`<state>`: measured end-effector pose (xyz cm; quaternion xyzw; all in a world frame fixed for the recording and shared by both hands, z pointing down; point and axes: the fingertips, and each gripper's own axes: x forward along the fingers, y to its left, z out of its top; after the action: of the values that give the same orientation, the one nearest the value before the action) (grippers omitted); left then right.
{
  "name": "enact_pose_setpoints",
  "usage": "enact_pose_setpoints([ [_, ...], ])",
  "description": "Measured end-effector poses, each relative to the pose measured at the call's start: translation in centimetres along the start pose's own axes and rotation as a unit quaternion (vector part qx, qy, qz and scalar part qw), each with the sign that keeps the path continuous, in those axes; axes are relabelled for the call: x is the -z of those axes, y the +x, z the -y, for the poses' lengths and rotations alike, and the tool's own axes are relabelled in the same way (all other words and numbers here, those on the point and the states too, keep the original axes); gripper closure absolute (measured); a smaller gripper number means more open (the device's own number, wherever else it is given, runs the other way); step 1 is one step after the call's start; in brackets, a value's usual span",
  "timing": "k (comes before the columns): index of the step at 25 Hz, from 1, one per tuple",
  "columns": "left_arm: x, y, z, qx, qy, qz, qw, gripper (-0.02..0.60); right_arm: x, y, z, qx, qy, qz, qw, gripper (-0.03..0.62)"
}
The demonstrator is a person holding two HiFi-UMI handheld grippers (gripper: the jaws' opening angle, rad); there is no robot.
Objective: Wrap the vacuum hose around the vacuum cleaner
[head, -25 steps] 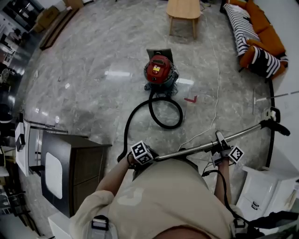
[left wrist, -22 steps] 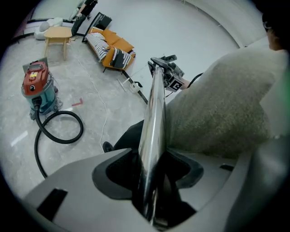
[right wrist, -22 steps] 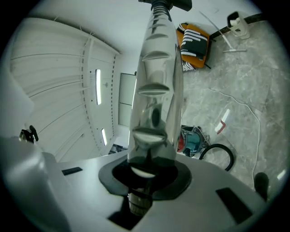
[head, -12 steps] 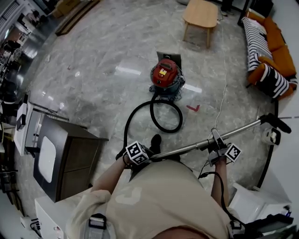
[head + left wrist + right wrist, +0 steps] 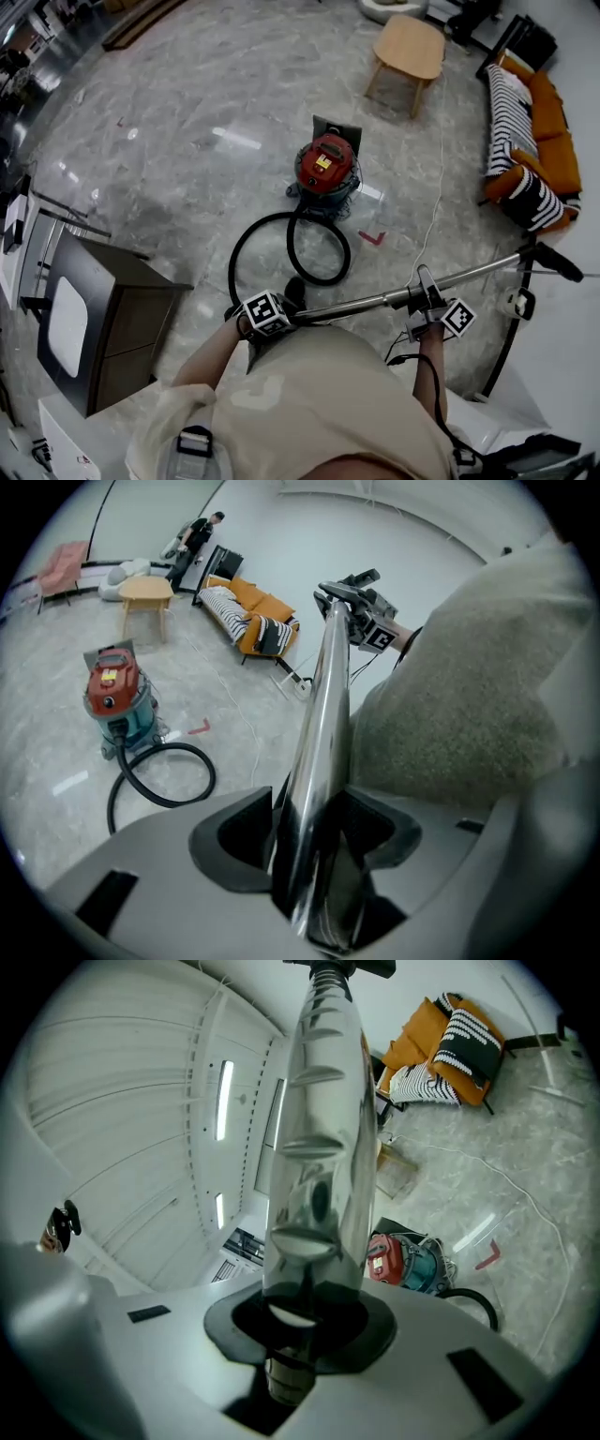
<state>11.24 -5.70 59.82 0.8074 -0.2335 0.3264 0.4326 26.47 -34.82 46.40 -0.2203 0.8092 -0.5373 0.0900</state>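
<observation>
A red vacuum cleaner (image 5: 323, 167) stands on the marble floor, also in the left gripper view (image 5: 114, 700) and the right gripper view (image 5: 403, 1262). Its black hose (image 5: 291, 258) lies in loops on the floor and runs back to the shiny metal wand (image 5: 366, 302). My left gripper (image 5: 281, 314) is shut on the wand's hose end (image 5: 319, 724). My right gripper (image 5: 422, 298) is shut further along the tube (image 5: 319, 1129). The wand lies about level across my body, its black nozzle (image 5: 553, 261) out to the right.
A dark cabinet (image 5: 94, 328) stands close at my left. A wooden table (image 5: 409, 47) and an orange sofa (image 5: 525, 141) with striped cushions are beyond the vacuum. A white cord (image 5: 431, 206) and a red mark (image 5: 372, 238) lie on the floor.
Both grippers have carried the wand nearer to the vacuum cleaner. The hose on the floor has drawn into tighter overlapping loops. Both grips are unchanged.
</observation>
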Motion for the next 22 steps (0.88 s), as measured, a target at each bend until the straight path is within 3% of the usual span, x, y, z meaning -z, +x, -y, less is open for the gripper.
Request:
enact_pose_setpoints([
  [3, -0.4, -2.1, -3.6, -0.047, 0.035, 0.002, 0.9983, 0.360, -0.4, 3.3, 0.2, 0.047, 0.002, 0.017, 0.999, 0.526],
  [7, -0.8, -5.0, -7.4, -0.115, 0.098, -0.012, 0.9884, 0.359, -0.1, 7.6, -0.1, 0.087, 0.012, 0.029, 0.996, 0.526],
  [11, -1.0, -8.2, -11.5, -0.187, 0.105, 0.010, 0.9767, 0.359, 0.0, 11.3, -0.1, 0.123, 0.032, 0.053, 0.990, 0.526],
  [13, -1.6, -10.4, -13.9, -0.240, 0.105, 0.036, 0.9644, 0.359, -0.4, 13.0, -0.1, 0.143, 0.038, 0.071, 0.986, 0.526],
  [15, -2.2, -12.9, -16.0, -0.301, 0.113, 0.060, 0.9451, 0.359, -0.6, 14.6, -0.2, 0.153, 0.047, 0.081, 0.984, 0.526],
  [17, -3.1, -15.6, -17.5, -0.364, 0.125, 0.084, 0.9193, 0.359, -1.1, 15.9, -0.1, 0.156, 0.066, 0.097, 0.981, 0.526],
  [20, -4.1, -20.1, -18.8, -0.470, 0.145, 0.122, 0.8622, 0.359, -2.2, 18.2, -0.3, 0.153, 0.096, 0.132, 0.975, 0.526],
  [22, -4.5, -24.1, -18.7, -0.526, 0.128, 0.165, 0.8244, 0.353, -2.9, 20.1, -0.5, 0.140, 0.116, 0.144, 0.973, 0.526],
])
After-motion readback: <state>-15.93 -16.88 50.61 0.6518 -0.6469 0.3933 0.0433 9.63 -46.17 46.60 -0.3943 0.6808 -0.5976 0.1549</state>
